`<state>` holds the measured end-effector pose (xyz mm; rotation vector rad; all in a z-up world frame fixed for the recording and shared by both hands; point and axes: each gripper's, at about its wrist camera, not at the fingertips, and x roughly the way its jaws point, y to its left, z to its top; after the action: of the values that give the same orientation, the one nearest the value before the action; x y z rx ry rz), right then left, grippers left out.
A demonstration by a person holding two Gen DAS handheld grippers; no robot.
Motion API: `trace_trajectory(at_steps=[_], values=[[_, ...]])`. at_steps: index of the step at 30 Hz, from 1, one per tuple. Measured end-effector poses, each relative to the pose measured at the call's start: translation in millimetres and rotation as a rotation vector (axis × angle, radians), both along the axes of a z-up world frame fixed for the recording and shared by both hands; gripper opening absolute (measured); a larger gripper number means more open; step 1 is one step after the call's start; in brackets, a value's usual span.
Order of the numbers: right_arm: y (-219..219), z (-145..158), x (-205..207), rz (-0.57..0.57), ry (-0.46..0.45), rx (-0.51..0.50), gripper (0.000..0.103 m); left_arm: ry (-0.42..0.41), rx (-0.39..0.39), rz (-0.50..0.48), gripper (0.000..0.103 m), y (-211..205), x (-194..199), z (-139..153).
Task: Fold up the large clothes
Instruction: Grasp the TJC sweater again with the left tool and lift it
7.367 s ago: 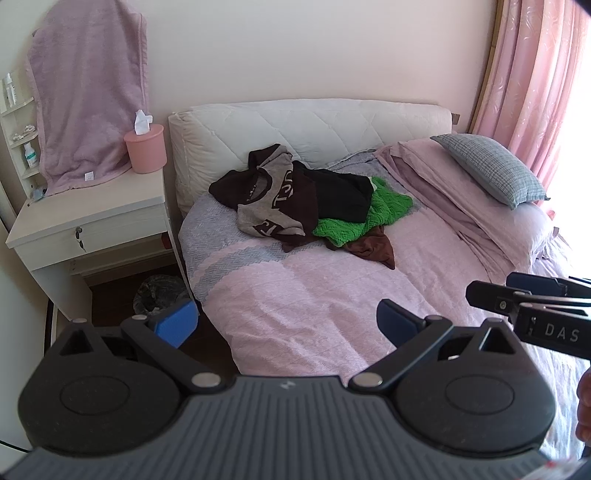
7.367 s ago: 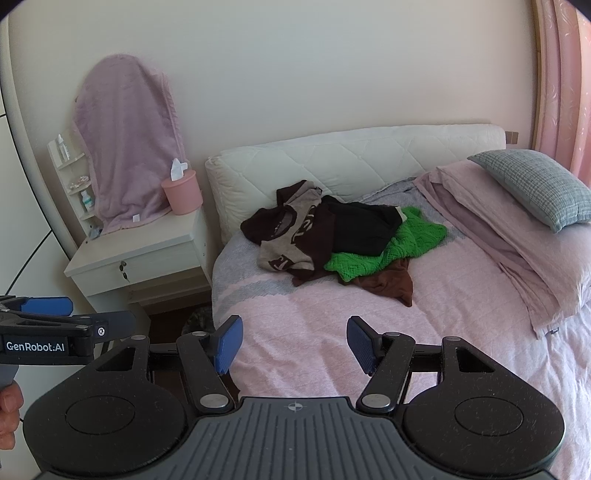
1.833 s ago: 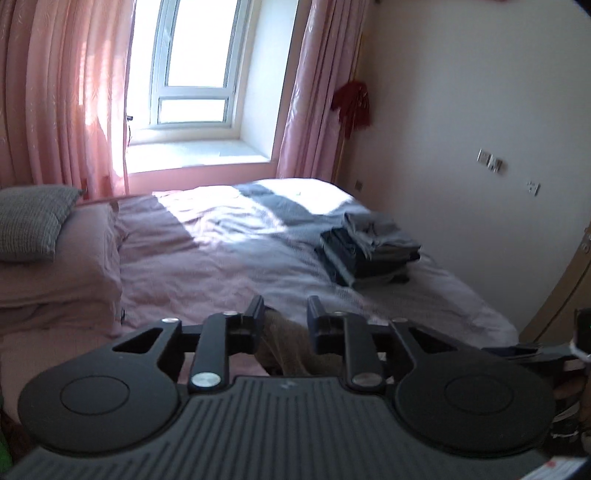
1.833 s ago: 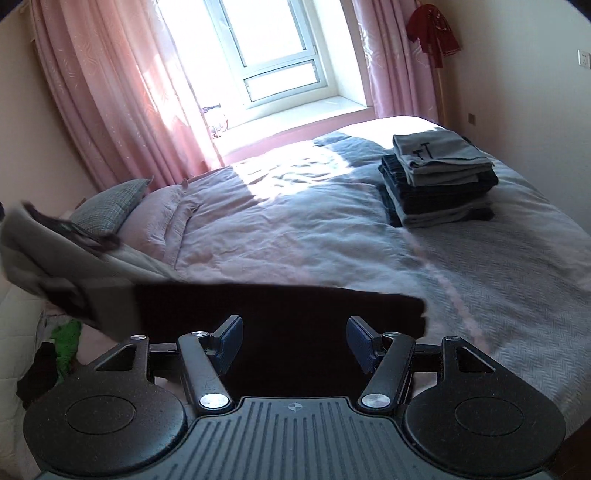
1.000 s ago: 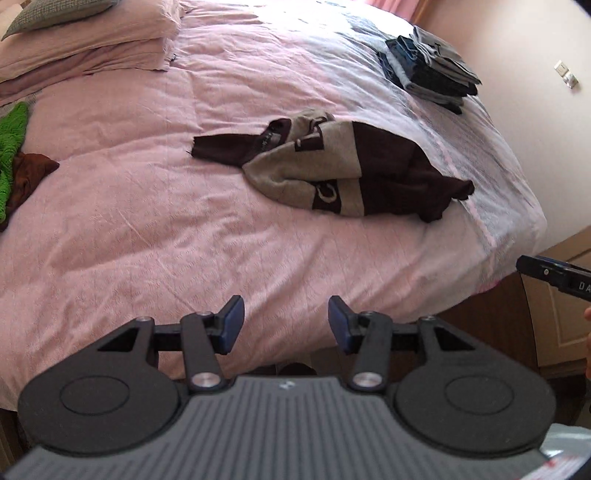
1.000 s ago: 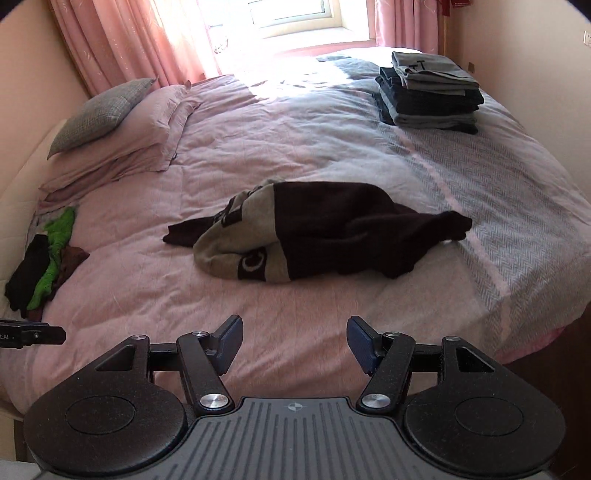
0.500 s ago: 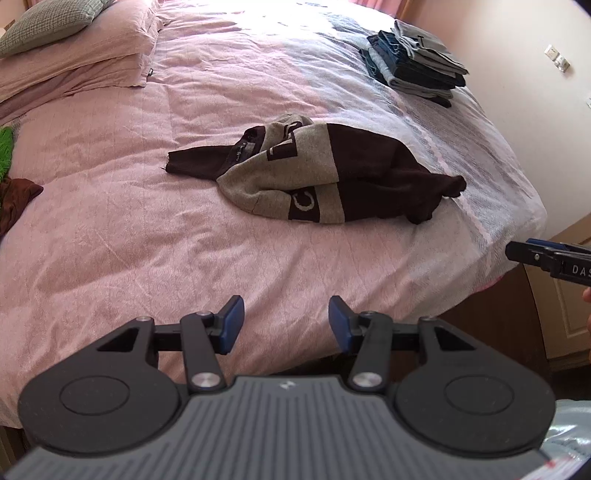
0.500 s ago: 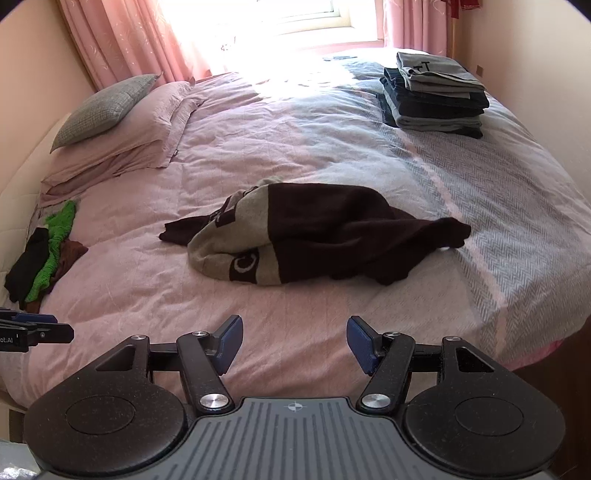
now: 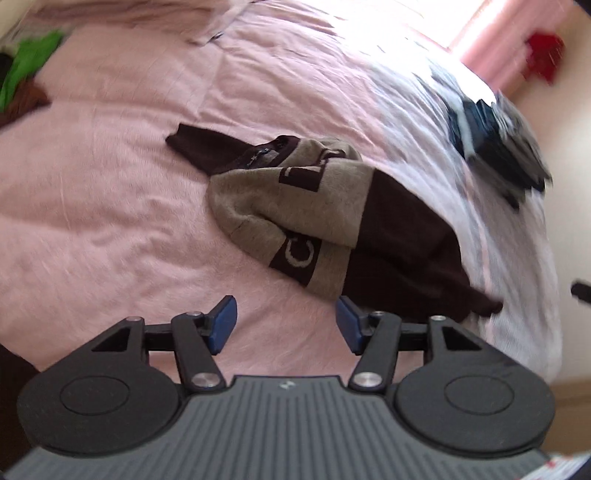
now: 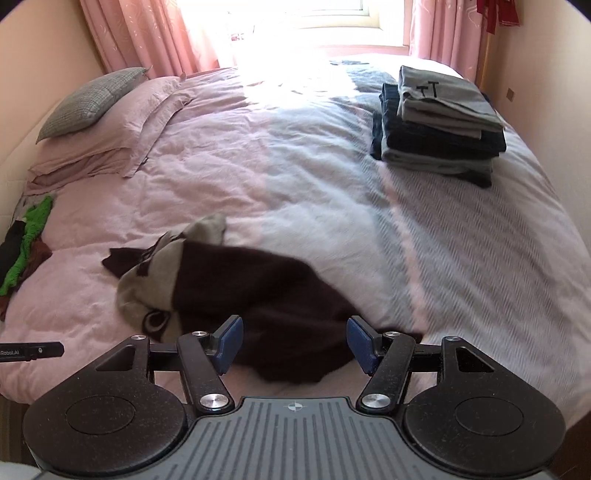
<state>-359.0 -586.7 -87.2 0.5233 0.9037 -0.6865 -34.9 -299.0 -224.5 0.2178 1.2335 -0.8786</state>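
A brown and grey sweater [image 9: 332, 225] lies crumpled on the pink bedcover [image 9: 110, 229], near the bed's front edge. My left gripper [image 9: 284, 325] is open just short of the sweater's grey lower hem, with nothing between its fingers. In the right wrist view the same sweater [image 10: 258, 295] fills the lower middle. There my right gripper [image 10: 293, 345] is open over its dark brown part, fingers apart on either side of the cloth. The left gripper's tip [image 10: 33, 350] shows at the left edge.
A stack of folded clothes [image 10: 439, 129] sits at the bed's far right. Green, black and brown clothes [image 10: 26, 243] lie heaped at the left edge. Pillows [image 10: 96, 122] rest at the back left, with pink curtains [image 10: 147, 33] and a window behind.
Both grippers have moved in close to the sweater, which now looks much larger. The left wrist view has tilted and blurred. Both remain open.
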Motion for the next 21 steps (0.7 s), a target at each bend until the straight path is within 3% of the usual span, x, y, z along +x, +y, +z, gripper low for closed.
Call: trace_trajectory(at_steps=[8, 13, 16, 19, 21], values=[[-83, -33, -23, -0.088, 0.078, -0.03, 0.06, 0.122, -0.054, 0.342, 0.064, -29, 28, -104], [-122, -68, -37, -0.19, 0.161, -0.03, 0.06, 0.111, -0.033, 0.433, 0.064, -56, 50, -163], [-131, -85, -42, -0.236, 0.192, -0.012, 0.06, 0.085, -0.056, 0.473, 0.062, -66, 56, -180], [-134, -98, -37, -0.254, 0.206, 0.026, 0.06, 0.034, -0.057, 0.444, 0.012, -71, 56, -177], [-132, -104, -26, -0.246, 0.199, 0.051, 0.06, 0.045, -0.093, 0.448, 0.008, -58, 60, -166]])
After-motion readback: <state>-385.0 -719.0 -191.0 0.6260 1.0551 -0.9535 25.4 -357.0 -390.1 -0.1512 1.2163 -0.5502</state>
